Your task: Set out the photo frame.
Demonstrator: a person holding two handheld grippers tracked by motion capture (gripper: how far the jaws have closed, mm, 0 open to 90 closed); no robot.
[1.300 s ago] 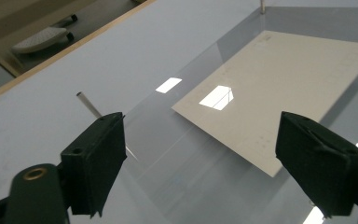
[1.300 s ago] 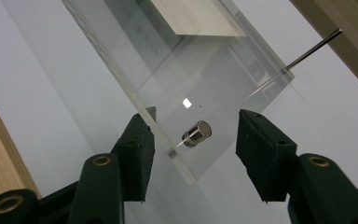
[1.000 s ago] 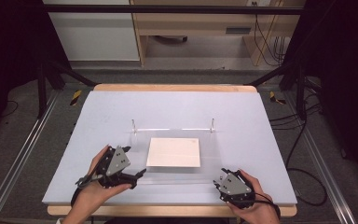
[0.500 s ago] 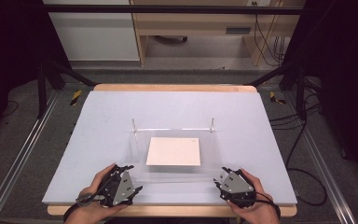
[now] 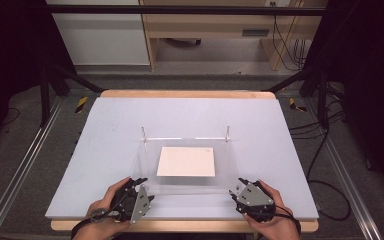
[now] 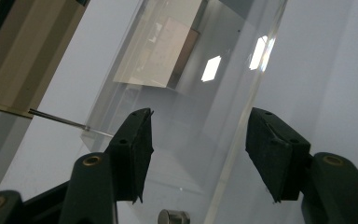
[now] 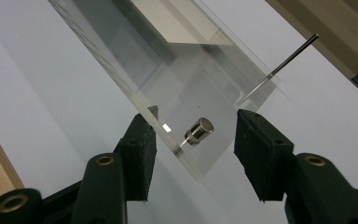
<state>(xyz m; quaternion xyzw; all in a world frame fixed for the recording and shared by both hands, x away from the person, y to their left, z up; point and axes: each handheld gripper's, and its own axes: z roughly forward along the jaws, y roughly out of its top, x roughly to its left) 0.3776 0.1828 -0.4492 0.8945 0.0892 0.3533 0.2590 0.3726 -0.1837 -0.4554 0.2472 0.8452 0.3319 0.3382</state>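
Note:
A clear acrylic plate lies over a white sheet in the middle of the table, with two thin posts and a rod at its far edge. My left gripper is at the plate's near left corner. Its jaws have just been closing and still stand apart around the plate's edge, with a small metal peg low between them. My right gripper is at the near right corner. Its jaws straddle that corner and its metal peg, and the pads do not touch either.
The pale table top ends in a wooden front edge just under both hands. Metal rails run along both sides. Cables lie on the floor at the right.
My left hand has drawn back toward the table's near edge and sunk to the plate's corner, and its jaws have narrowed. The right hand has kept still.

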